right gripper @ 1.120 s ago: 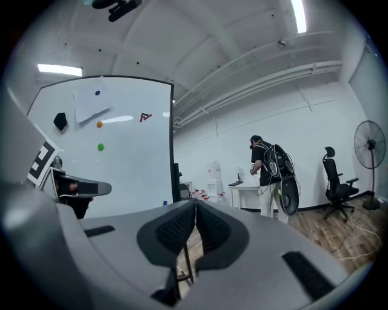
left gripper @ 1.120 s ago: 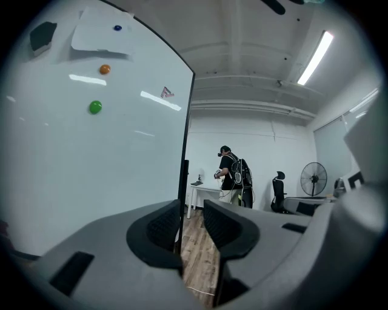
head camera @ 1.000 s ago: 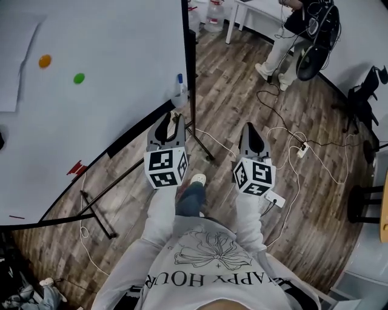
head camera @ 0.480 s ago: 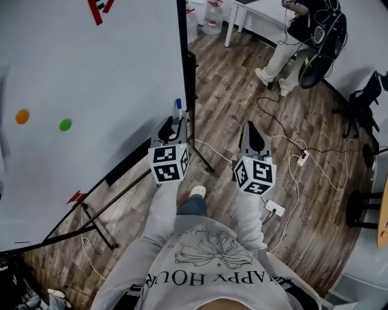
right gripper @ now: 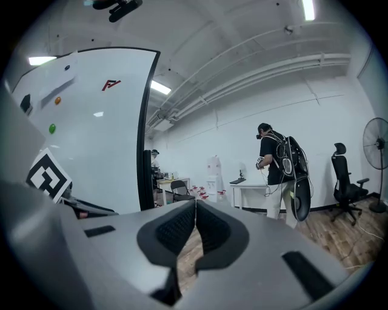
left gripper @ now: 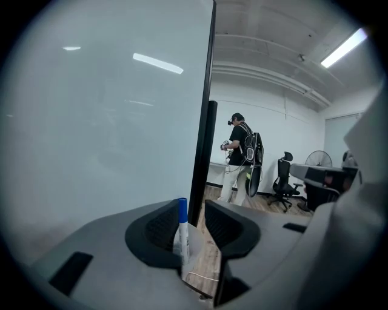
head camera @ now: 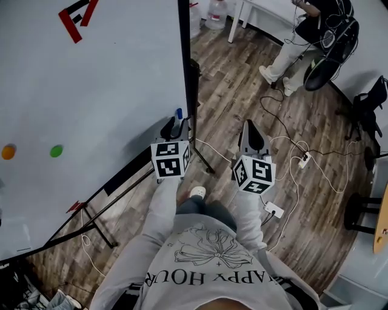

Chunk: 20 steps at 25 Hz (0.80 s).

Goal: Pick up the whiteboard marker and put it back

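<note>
Wooden floor (head camera: 242, 103) lies below a tall whiteboard (head camera: 91, 91). Near its edge the whiteboard marker (left gripper: 182, 227) stands upright, blue cap upward, between the left tongs (left gripper: 194, 223), which are apart. The right tongs (right gripper: 195, 218) are closed together and hold nothing.

Whiteboard (head camera: 91, 109) fills the left of the head view: red mark (head camera: 77, 15) upper left, green magnet (head camera: 56, 151) and orange magnet (head camera: 7, 152) at the left edge. Wood floor (head camera: 242, 91) centre and right, with white cables (head camera: 315, 163) and a power strip (head camera: 274, 209). Another person (head camera: 303, 36) upper right. Black chair (head camera: 370, 100) at the right edge. Water bottle (head camera: 215, 12) at the top.
</note>
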Motion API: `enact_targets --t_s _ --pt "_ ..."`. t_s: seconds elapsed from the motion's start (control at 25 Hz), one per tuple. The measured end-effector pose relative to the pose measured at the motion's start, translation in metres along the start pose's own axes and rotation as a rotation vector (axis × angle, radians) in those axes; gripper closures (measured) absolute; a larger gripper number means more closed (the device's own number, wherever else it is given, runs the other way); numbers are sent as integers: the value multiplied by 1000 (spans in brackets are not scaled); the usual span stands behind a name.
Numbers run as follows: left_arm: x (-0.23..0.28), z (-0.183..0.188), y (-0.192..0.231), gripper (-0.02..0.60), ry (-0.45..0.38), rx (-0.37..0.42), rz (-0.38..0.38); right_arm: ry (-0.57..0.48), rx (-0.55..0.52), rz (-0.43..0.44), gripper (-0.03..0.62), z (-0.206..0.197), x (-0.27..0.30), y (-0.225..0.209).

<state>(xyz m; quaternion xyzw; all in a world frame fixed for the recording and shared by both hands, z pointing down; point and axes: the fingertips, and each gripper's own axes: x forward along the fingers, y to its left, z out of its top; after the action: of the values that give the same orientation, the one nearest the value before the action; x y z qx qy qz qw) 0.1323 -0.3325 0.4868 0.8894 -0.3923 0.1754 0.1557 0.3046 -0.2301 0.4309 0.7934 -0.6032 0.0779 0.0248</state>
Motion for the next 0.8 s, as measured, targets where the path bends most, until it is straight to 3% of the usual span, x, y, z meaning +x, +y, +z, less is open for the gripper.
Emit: enact_targets --t_s 0.8 --pt "44 -20 18 481 185 34 141 76 -8 81 591 -15 39 -19"
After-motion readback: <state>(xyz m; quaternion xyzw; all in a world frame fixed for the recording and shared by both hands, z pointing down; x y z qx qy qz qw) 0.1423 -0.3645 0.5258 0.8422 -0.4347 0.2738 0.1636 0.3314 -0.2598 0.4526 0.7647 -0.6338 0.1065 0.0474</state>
